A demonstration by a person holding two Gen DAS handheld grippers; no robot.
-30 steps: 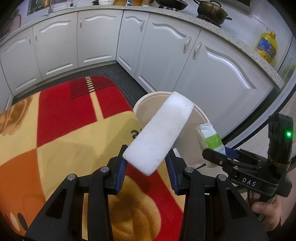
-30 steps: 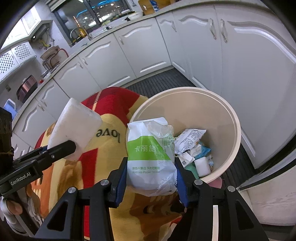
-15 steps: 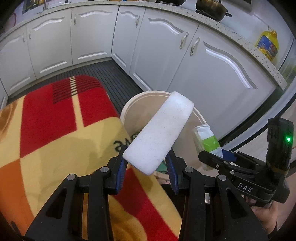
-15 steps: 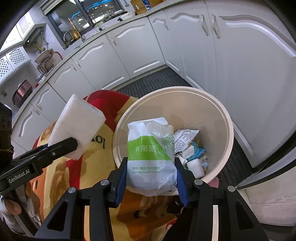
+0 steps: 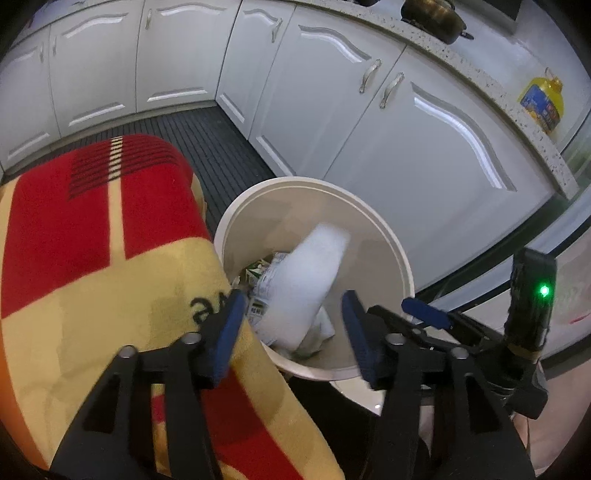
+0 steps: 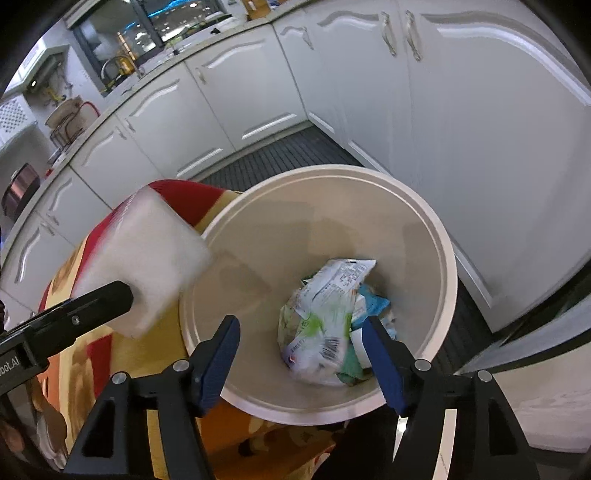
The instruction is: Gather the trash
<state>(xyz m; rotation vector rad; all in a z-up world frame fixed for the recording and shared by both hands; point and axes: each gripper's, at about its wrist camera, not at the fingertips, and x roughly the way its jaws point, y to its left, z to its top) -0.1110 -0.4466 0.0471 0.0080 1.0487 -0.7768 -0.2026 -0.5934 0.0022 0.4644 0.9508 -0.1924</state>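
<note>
A cream round trash bin [image 5: 402, 266] [image 6: 439, 240] stands on the floor beside the table. My left gripper [image 5: 293, 328] is open over it; a blurred white foam block [image 5: 303, 288] is loose between its fingers, tipping into the bin. It also shows in the right wrist view [image 6: 144, 258], above the left gripper's finger [image 6: 66, 325]. My right gripper [image 6: 301, 362] is open and empty above the bin. The green-and-white tissue pack [image 6: 317, 332] lies inside on other wrappers.
A red, yellow and orange blanket [image 5: 92, 258] covers the table at the left, touching the bin. White kitchen cabinets [image 5: 406, 122] curve round behind, with dark ribbed floor [image 5: 207, 144] between. A yellow oil bottle [image 5: 543, 99] and a pot [image 5: 432, 16] stand on the counter.
Both grippers have opened. The tissue pack has dropped from the right gripper into the bin. The foam block has come free of the left gripper and is falling towards the bin.
</note>
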